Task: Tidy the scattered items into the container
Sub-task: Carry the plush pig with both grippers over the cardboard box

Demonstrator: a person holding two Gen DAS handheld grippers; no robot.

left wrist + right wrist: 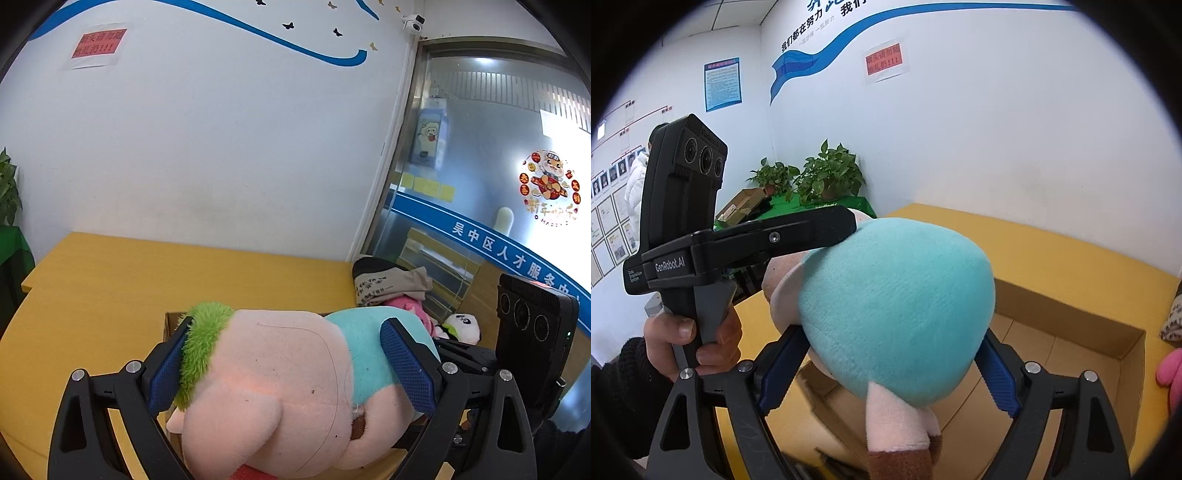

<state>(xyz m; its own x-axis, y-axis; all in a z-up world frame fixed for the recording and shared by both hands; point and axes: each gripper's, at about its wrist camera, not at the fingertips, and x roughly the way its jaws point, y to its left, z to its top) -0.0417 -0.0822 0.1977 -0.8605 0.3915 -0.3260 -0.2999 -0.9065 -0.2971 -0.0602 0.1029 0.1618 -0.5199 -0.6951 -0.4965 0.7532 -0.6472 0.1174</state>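
A: Left hand-held gripper (291, 373) is clamped across the plush toy (280, 384) – one blue pad on the green fuzzy collar, the other on the teal part. Right hand-held gripper (886, 369) has its jaws spread wide but pressed on the teal end of the same toy, so both are carrying it together

B: So where's the toy rn?

A: Up in the air, clear of the yellow table (110, 280), roughly over the cardboard box (1071, 314). In the right wrist view the box sits open right under and behind it, inside looks bare as far as I can see. Left wrist view only shows a corner of the box peeking past the collar

B: Step?

A: Transport, I'd say – toy's lifted, not yet in the box. Next move prob: bring it square over the opening, lower both sides evenly, then let go at abt the same time. It's soft and bulky, so if one side releases first it could swing or flop onto the rim

B: Anything left after?

A: Yep. Folded clothes (391, 284), a pink plush (410, 306) and a small panda toy (463, 326) lie on the table's far right, beside the box. Those still need to go in, imo

B: Person visible?

A: Just a hand (690, 343) in a dark sleeve on the left tool's grip
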